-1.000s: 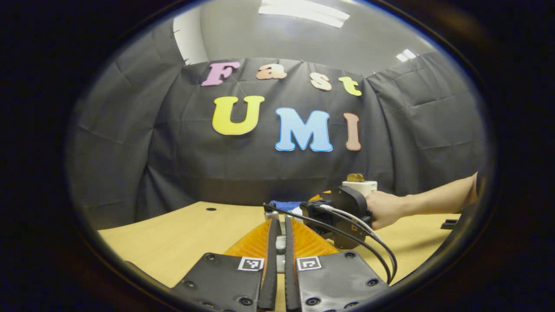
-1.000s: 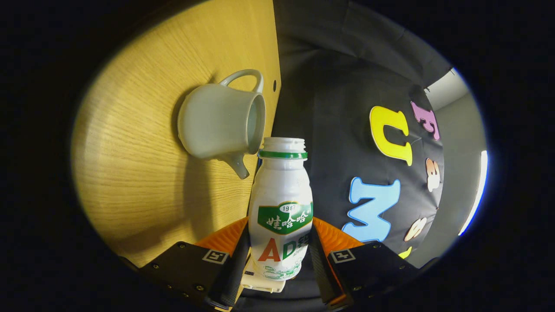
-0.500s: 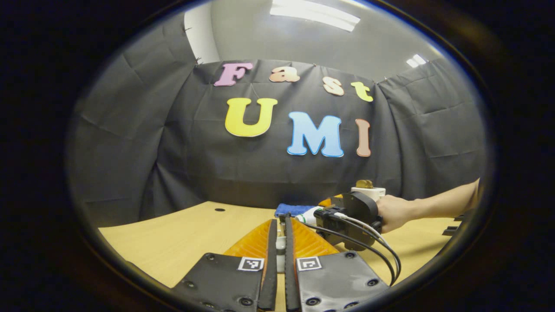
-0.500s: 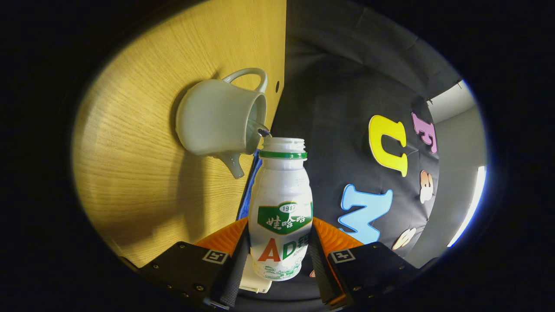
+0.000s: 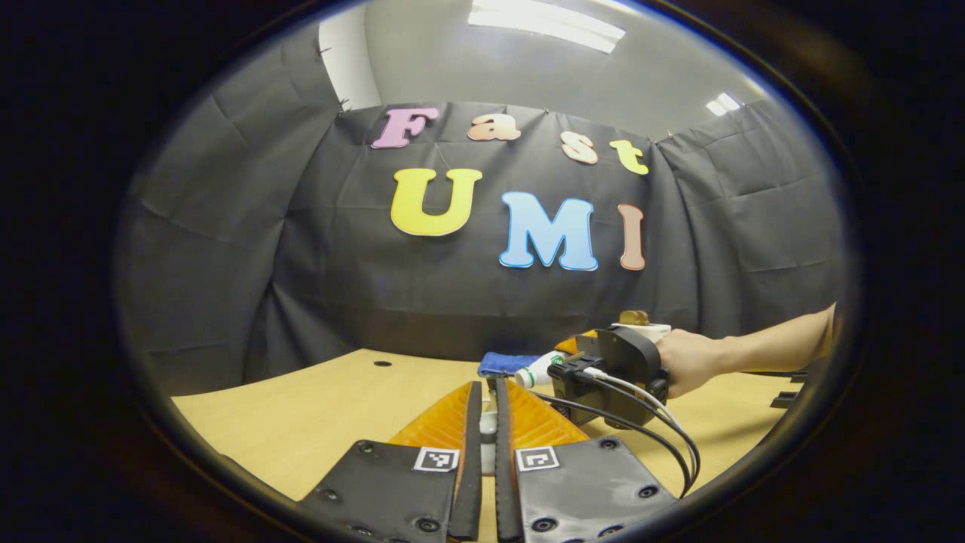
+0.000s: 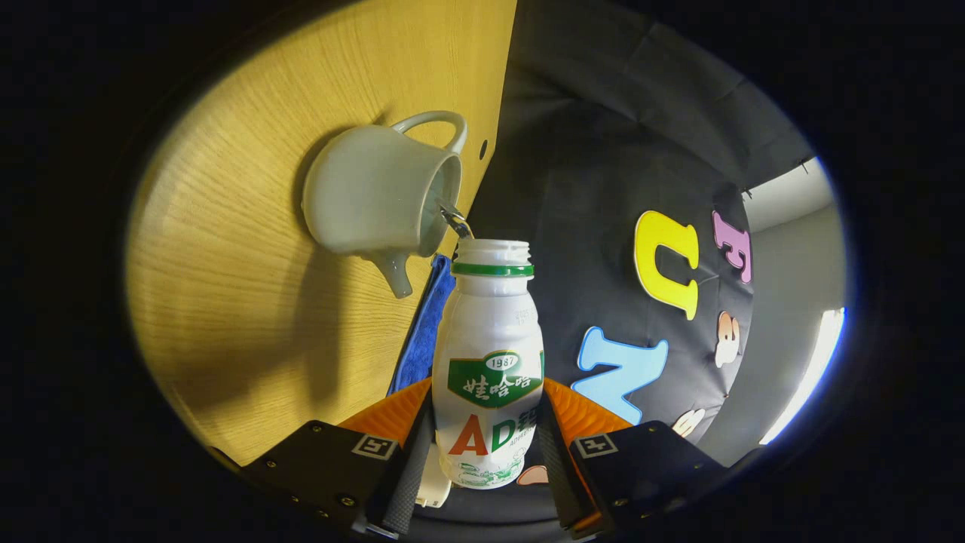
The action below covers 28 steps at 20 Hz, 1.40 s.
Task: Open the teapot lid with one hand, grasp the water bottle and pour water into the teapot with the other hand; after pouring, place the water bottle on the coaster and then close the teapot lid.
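Water point(image 6: 456, 221) runs now, says the first child. A second ago the water bottle point(image 6: 488, 354) is only tipped and its mouth is dry. Half a second ago a little drop shows. Now a thin stream goes from the mouth into the open top of the teapot point(image 6: 369, 200).

Where is the teapot? asks the second child.

It sits on the table point(image 6: 226, 302) with no lid on, at about 10 o'clock from the bottle's mouth in the right gripper view. The bottle leans over more than before, and more of the blue cloth point(image 6: 422, 332) shows at its 9 o'clock.

Who holds the bottle?

The right gripper point(image 6: 486, 407) does. Its two fingers press on the bottle's sides, one on each side of the label. In the left gripper view that gripper and the hand point(image 5: 690, 362) on it are at 2 o'clock from the left fingers, a bit lower than a second ago.

And the left gripper point(image 5: 488, 386)?

Its fingers stay very close together, and a small pale thing point(image 5: 488, 426) sits pinched between them. It may be the lid, but too little of it shows to be sure.

So what does that mean?

The pouring part is going on, it seems. The stream is thin and close to the rim, so a small shake could spill it. The bottle is not down on any coaster, and the teapot top is open.
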{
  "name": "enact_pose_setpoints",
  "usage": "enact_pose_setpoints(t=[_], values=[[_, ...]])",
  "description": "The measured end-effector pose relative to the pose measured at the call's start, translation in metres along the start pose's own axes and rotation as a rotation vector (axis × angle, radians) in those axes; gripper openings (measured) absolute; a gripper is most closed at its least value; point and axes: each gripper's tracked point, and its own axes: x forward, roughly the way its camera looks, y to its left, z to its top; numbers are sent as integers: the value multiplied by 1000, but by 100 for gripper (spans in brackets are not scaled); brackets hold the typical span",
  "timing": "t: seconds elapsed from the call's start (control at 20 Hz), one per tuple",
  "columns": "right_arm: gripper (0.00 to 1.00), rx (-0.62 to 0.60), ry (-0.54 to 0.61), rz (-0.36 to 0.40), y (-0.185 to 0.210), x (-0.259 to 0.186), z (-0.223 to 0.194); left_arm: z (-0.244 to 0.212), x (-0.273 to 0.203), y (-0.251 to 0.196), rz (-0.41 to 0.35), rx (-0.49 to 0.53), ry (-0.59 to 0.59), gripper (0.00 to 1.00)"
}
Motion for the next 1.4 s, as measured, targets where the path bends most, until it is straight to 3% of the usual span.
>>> enact_pose_setpoints(t=[0.2, 0.25, 0.45, 0.5, 0.7, 0.75, 0.85, 0.95, 1.0, 1.1, 1.4], values=[[70, -31, -3, -23, -5, -1, -1, -1, -2, -2, -2, 5, 3, 18], [70, -36, -5, -26, -6, -1, -1, 0, -2, -3, -3, 6, 2, 13], [70, -53, -3, -49, -11, -1, -2, -2, -2, -2, 0, 6, 5, 14], [70, -57, -3, -53, -12, -1, -3, -3, -2, -1, -1, 5, 7, 18], [70, -97, -10, -79, -17, -2, -2, -5, -1, -3, -2, 9, 11, 18], [70, -105, -11, -83, -17, -2, -1, -4, -1, -2, -3, 10, 12, 14], [70, -117, -11, -92, -19, -2, -2, -5, -1, -3, -6, 11, 12, 18], [70, -134, -13, -100, -20, -1, -2, -5, 0, -4, -7, 13, 13, 18], [70, -143, -15, -105, -22, -1, -2, -6, 0, -5, -7, 14, 15, 13], [70, -162, -19, -111, -24, 0, -2, -6, 0, -5, -8, 13, 16, 18], [70, -225, -29, -138, -33, 4, -4, -7, 0, -5, -9, 14, 17, 14]])
